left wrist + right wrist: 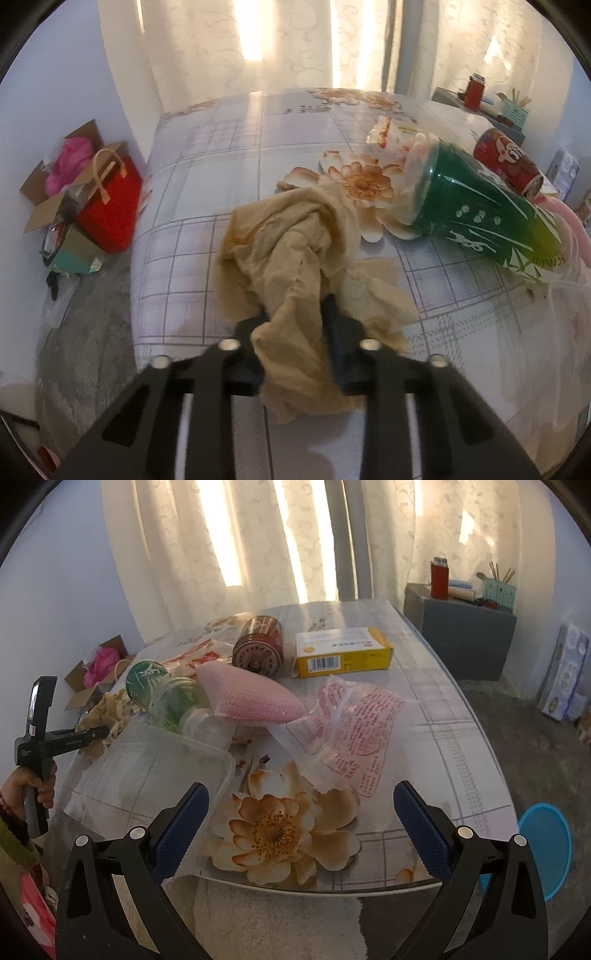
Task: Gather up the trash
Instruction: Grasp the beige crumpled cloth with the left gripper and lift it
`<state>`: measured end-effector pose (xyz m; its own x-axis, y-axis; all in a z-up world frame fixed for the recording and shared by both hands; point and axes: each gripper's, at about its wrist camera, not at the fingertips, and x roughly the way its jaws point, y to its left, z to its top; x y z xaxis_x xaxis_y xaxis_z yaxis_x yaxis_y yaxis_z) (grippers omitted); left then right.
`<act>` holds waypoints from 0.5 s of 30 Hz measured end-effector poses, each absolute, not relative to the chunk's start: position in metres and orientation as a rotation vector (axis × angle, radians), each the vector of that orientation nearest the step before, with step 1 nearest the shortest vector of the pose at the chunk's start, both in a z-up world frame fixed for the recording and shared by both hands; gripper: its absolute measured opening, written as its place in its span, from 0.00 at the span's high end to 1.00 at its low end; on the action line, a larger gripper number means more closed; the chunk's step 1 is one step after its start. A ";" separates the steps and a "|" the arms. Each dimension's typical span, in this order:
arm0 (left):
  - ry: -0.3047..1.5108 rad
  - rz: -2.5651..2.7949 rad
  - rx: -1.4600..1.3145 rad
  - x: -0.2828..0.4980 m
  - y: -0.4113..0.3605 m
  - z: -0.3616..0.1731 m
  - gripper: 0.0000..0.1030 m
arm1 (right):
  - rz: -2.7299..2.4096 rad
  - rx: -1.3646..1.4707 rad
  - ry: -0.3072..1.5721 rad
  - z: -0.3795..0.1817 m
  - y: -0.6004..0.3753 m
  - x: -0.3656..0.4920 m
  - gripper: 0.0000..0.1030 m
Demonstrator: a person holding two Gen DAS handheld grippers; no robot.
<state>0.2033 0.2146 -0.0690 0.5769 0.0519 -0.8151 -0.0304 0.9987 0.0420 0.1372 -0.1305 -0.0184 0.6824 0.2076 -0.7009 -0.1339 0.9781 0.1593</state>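
Counter [436, 716] wears glossy, smooth floral plastic sheeting. Beige rag [295, 251]: soft, crumpled, matt cloth. Green bottle [480, 206]: shiny clear plastic. Red can [258, 646]: glossy metal. Yellow box [343, 653]: matt cardboard. Pink sponge [247, 698]: rough knit. Tray [155, 764]: cloudy plastic.

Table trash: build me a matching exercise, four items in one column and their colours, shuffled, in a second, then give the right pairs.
Items:
1. crumpled tissue
2. lying bottle
3. flat box
4. knitted cloth

Colours:
A. pink
B. yellow and white
C. beige
D. green

Pairs: 1-C, 2-D, 3-B, 4-A
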 end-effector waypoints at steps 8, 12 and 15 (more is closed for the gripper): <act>0.923 0.096 -0.094 0.190 0.226 -0.064 0.97 | 0.047 0.078 0.746 -0.004 -0.135 0.131 0.07; 0.885 0.110 -0.142 0.174 0.231 -0.055 0.97 | 0.043 0.085 0.743 0.001 -0.140 0.136 0.07; 0.856 0.113 -0.185 0.159 0.233 -0.049 0.97 | 0.015 0.101 0.749 0.003 -0.147 0.144 0.07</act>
<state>0.1592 0.2328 -0.0488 0.6505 0.0246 -0.7591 -0.1734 0.9779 -0.1169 0.1444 -0.1470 0.0032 0.7325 0.0497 -0.6790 0.0223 0.9950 0.0969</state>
